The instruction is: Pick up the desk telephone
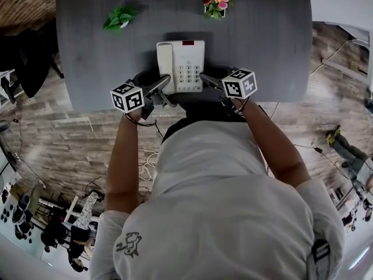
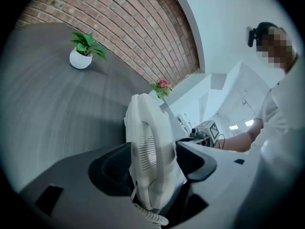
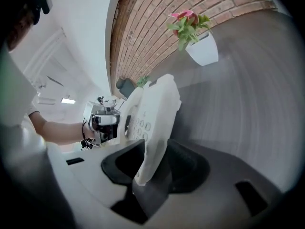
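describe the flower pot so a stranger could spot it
On the grey table, look past the white telephone to the far side. The flower pot stands at the right, with pink and red blooms; the left pot has only green leaves.

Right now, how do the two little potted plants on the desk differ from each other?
The green plant is all leaves; the flowering plant has pink blooms. The green plant's pot is a round bowl, the flowering plant's straight-sided and tapering. In the head view the green plant stands left of the telephone, the flowering plant right of it. Both pots are white, upright on the grey desk.
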{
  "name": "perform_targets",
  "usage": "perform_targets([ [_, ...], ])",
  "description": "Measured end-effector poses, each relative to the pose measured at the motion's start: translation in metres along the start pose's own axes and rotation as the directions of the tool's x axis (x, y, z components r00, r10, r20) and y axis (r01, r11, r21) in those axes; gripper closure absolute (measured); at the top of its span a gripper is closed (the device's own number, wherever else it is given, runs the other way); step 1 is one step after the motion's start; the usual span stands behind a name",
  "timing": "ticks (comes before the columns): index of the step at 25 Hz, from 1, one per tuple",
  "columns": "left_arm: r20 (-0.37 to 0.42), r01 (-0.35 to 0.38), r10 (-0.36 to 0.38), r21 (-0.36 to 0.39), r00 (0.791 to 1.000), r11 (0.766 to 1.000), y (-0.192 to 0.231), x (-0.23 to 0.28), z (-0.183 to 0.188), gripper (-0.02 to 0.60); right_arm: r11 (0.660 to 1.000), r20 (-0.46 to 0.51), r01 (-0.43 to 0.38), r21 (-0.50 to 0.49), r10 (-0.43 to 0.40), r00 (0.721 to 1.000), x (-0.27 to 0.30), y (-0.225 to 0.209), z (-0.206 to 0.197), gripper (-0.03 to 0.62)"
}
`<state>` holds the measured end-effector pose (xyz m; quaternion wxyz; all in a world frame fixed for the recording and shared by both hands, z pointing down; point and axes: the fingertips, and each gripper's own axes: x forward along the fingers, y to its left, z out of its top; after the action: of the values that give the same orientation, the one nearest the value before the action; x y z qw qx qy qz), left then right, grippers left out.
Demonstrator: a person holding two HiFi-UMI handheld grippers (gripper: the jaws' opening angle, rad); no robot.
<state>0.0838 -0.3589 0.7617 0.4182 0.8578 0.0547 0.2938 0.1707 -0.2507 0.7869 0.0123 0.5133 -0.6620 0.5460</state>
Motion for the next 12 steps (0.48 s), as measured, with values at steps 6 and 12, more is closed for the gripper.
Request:
perform_targets([
  [6,0.028,0.073,-0.072,-0.054,0.997,0.996,-0.0023,0.0061,-0.0002,0.276,0.999,-0.011,-0.044,0.028,0.044,0.999,-0.0001,0.0002,-0.0033,0.465],
  [12,0.049,0.124,-0.119,-0.105,0.992,0.987,0.0016,0.0069,-0.0014,0.268,0.993,-0.015,-0.097,0.063,0.098,0.995,0.0034,0.0024,-0.0037,0.485],
])
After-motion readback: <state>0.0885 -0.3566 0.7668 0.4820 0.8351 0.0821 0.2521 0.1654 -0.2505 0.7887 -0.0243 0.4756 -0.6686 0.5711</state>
